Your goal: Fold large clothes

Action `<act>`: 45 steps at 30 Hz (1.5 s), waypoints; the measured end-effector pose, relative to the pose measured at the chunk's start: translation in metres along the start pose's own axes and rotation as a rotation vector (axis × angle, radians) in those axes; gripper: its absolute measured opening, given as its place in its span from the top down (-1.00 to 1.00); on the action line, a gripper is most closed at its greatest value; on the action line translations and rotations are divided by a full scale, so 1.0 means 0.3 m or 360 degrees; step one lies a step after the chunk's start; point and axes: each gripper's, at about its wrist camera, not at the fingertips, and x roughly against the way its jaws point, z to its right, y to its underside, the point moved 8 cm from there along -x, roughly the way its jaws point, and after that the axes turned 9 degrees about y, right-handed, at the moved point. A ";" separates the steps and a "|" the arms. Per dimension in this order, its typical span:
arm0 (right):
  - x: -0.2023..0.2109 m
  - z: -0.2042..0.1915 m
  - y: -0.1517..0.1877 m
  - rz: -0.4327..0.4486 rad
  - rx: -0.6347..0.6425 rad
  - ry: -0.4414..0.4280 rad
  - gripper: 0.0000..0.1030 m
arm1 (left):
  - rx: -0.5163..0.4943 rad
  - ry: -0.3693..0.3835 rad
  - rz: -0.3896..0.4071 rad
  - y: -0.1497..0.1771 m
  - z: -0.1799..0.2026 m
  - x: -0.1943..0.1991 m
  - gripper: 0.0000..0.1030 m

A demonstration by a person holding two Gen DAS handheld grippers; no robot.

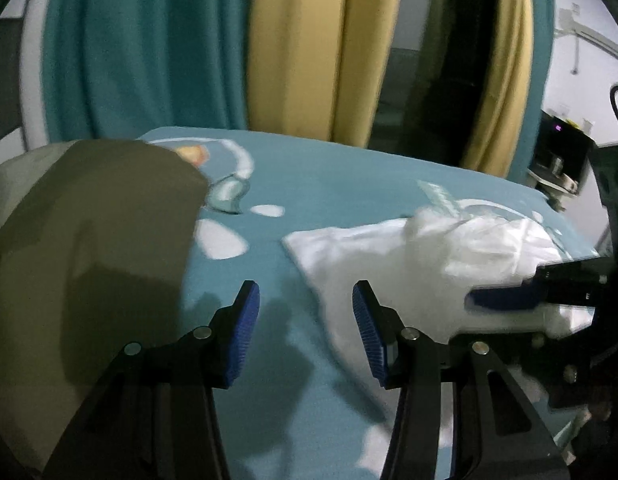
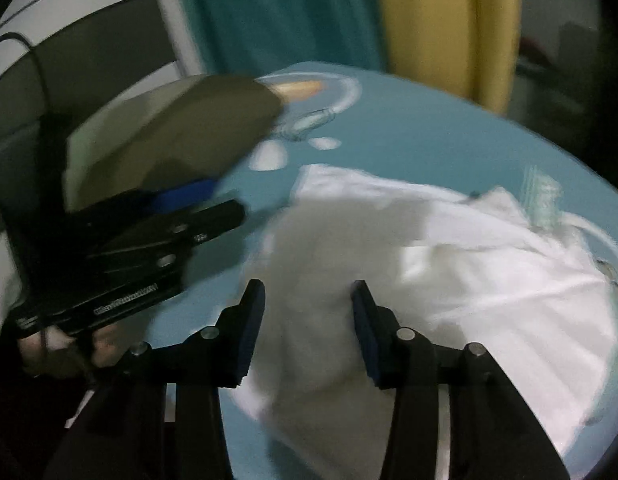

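A crumpled white garment (image 1: 449, 248) lies on the teal bed sheet (image 1: 329, 184), right of centre; in the right wrist view the white garment (image 2: 469, 264) fills the centre and right. My left gripper (image 1: 305, 320) is open and empty, low over the sheet just left of the garment's edge; it also shows in the right wrist view (image 2: 181, 204) at the left. My right gripper (image 2: 307, 320) is open and empty just above the garment; its blue fingertip (image 1: 505, 298) shows at the right of the left wrist view.
A folded olive-and-cream cloth (image 1: 89, 240) lies on the left of the bed, also in the right wrist view (image 2: 169, 140). Teal and yellow curtains (image 1: 229, 40) hang behind the bed. A dark device (image 1: 561, 152) stands past the bed's right edge.
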 end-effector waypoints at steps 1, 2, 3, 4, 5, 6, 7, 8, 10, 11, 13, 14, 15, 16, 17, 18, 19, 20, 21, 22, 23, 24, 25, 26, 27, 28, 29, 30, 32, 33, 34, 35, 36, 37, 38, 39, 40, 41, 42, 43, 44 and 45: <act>-0.011 -0.022 0.004 -0.0004 0.0024 -0.0026 0.13 | 0.0013 -0.0021 0.0003 -0.002 -0.025 0.007 0.01; -0.021 -0.042 0.006 -0.0009 0.0047 -0.0052 0.13 | 0.0026 -0.0037 0.0005 -0.002 -0.048 0.017 0.01; -0.025 -0.062 0.009 -0.0012 0.0072 -0.0076 0.13 | 0.0037 -0.0049 0.0006 -0.001 -0.067 0.025 0.01; -0.030 -0.079 0.004 -0.0009 0.0089 -0.0082 0.12 | 0.0052 -0.0065 0.0006 -0.001 -0.084 0.033 0.01; -0.024 -0.091 0.002 0.0004 0.0107 -0.0085 0.12 | 0.0067 -0.0078 0.0009 -0.002 -0.098 0.040 0.01; -0.006 -0.096 -0.001 0.0029 0.0122 -0.0094 0.12 | 0.0086 -0.0084 0.0014 -0.005 -0.109 0.046 0.01; 0.014 -0.095 -0.004 0.0053 0.0128 -0.0102 0.11 | 0.0095 -0.0083 0.0017 -0.008 -0.114 0.048 0.01; 0.030 -0.085 -0.005 0.0074 0.0126 -0.0099 0.11 | 0.0105 -0.0073 0.0019 -0.013 -0.113 0.045 0.01; 0.073 -0.046 -0.005 0.0121 0.0093 -0.0056 0.09 | 0.0108 -0.0026 0.0008 -0.018 -0.091 0.033 0.01; 0.085 -0.035 -0.012 0.0138 0.0070 -0.0029 0.09 | 0.0103 0.0029 -0.0003 -0.023 -0.063 0.018 0.01; 0.131 0.022 0.000 0.0174 0.0009 0.0032 0.07 | 0.0083 0.0116 -0.0031 -0.029 -0.008 -0.019 0.01; 0.152 0.056 0.007 0.0193 -0.0028 0.0067 0.07 | 0.0058 0.0158 -0.0049 -0.032 0.024 -0.042 0.01; 0.180 0.099 0.018 0.0213 -0.0074 0.0113 0.05 | 0.0029 0.0194 -0.0067 -0.035 0.055 -0.064 0.01; 0.200 0.135 0.029 0.0224 -0.0110 0.0152 0.04 | -0.0003 0.0219 -0.0083 -0.039 0.083 -0.087 0.00; 0.227 0.188 0.049 0.0238 -0.0161 0.0209 0.03 | -0.0037 0.0244 -0.0104 -0.043 0.113 -0.113 0.00; 0.247 0.227 0.062 0.0246 -0.0196 0.0246 0.02 | -0.0062 0.0267 -0.0122 -0.046 0.137 -0.133 0.00; 0.264 0.265 0.077 0.0253 -0.0235 0.0282 0.01 | -0.0115 0.0291 -0.0167 -0.049 0.171 -0.168 -0.01; 0.282 0.306 0.095 0.0258 -0.0278 0.0317 0.00 | -0.0160 0.0296 -0.0199 -0.046 0.192 -0.189 -0.02; 0.299 0.352 0.117 0.0261 -0.0328 0.0354 -0.01 | -0.0226 0.0298 -0.0241 -0.045 0.217 -0.216 -0.02; 0.306 0.385 0.133 0.0259 -0.0366 0.0380 -0.02 | -0.0295 0.0302 -0.0288 -0.043 0.239 -0.246 -0.02; 0.318 0.432 0.161 0.0257 -0.0422 0.0414 -0.02 | -0.0345 0.0306 -0.0334 -0.043 0.258 -0.277 -0.02; 0.327 0.464 0.178 0.0256 -0.0461 0.0433 -0.03 | -0.0369 0.0302 -0.0362 -0.044 0.266 -0.298 -0.02; 0.331 0.491 0.195 0.0255 -0.0496 0.0449 -0.03 | -0.0398 0.0296 -0.0398 -0.046 0.276 -0.327 -0.02; 0.336 0.520 0.212 0.0252 -0.0529 0.0465 -0.03 | -0.0425 0.0290 -0.0429 -0.045 0.281 -0.350 -0.02; 0.340 0.549 0.231 0.0248 -0.0561 0.0481 -0.03 | -0.0452 0.0279 -0.0459 -0.046 0.285 -0.374 -0.02; 0.339 0.566 0.242 0.0244 -0.0580 0.0493 -0.04 | -0.0480 0.0259 -0.0485 -0.050 0.287 -0.402 -0.02; 0.340 0.588 0.253 0.0240 -0.0601 0.0504 -0.04 | -0.0507 0.0237 -0.0507 -0.054 0.287 -0.430 -0.02; 0.339 0.611 0.266 0.0235 -0.0622 0.0514 -0.04 | -0.0533 0.0212 -0.0532 -0.055 0.285 -0.454 -0.02; 0.343 0.643 0.285 0.0223 -0.0648 0.0524 -0.04 | -0.0602 0.0164 -0.0566 -0.064 0.275 -0.502 -0.02; 0.345 0.660 0.293 0.0220 -0.0658 0.0530 -0.04 | -0.0618 0.0160 -0.0558 -0.073 0.273 -0.504 -0.02; 0.347 0.669 0.299 0.0221 -0.0664 0.0531 -0.04 | -0.0634 0.0121 -0.0564 -0.086 0.263 -0.517 -0.02; 0.346 0.681 0.299 0.0224 -0.0673 0.0529 -0.04 | -0.0640 0.0064 -0.0554 -0.103 0.245 -0.524 -0.02; 0.346 0.686 0.302 0.0229 -0.0680 0.0526 -0.04 | -0.0632 0.0003 -0.0538 -0.121 0.224 -0.529 -0.02; 0.348 0.692 0.304 0.0235 -0.0685 0.0521 -0.05 | -0.0609 -0.0043 -0.0521 -0.139 0.204 -0.532 -0.02; 0.346 0.696 0.304 0.0240 -0.0689 0.0515 -0.05 | -0.0574 -0.0064 -0.0508 -0.155 0.184 -0.530 -0.02; 0.345 0.698 0.305 0.0246 -0.0693 0.0508 -0.05 | -0.0534 -0.0078 -0.0495 -0.173 0.165 -0.524 -0.02; 0.342 0.697 0.304 0.0249 -0.0695 0.0501 -0.05 | -0.0490 -0.0093 -0.0474 -0.188 0.147 -0.512 -0.02; 0.340 0.695 0.304 0.0249 -0.0695 0.0493 -0.05 | -0.0444 -0.0095 -0.0439 -0.202 0.135 -0.490 -0.02; 0.333 0.694 0.305 0.0247 -0.0692 0.0488 -0.05 | -0.0408 -0.0066 -0.0411 -0.212 0.135 -0.470 -0.02; 0.326 0.694 0.305 0.0244 -0.0687 0.0484 -0.05 | -0.0367 0.0011 -0.0394 -0.213 0.149 -0.442 -0.02; 0.321 0.691 0.306 0.0238 -0.0681 0.0481 -0.05 | -0.0327 0.0119 -0.0393 -0.207 0.170 -0.416 -0.02; 0.315 0.690 0.307 0.0234 -0.0680 0.0483 -0.05 | -0.0290 0.0234 -0.0396 -0.195 0.193 -0.388 -0.02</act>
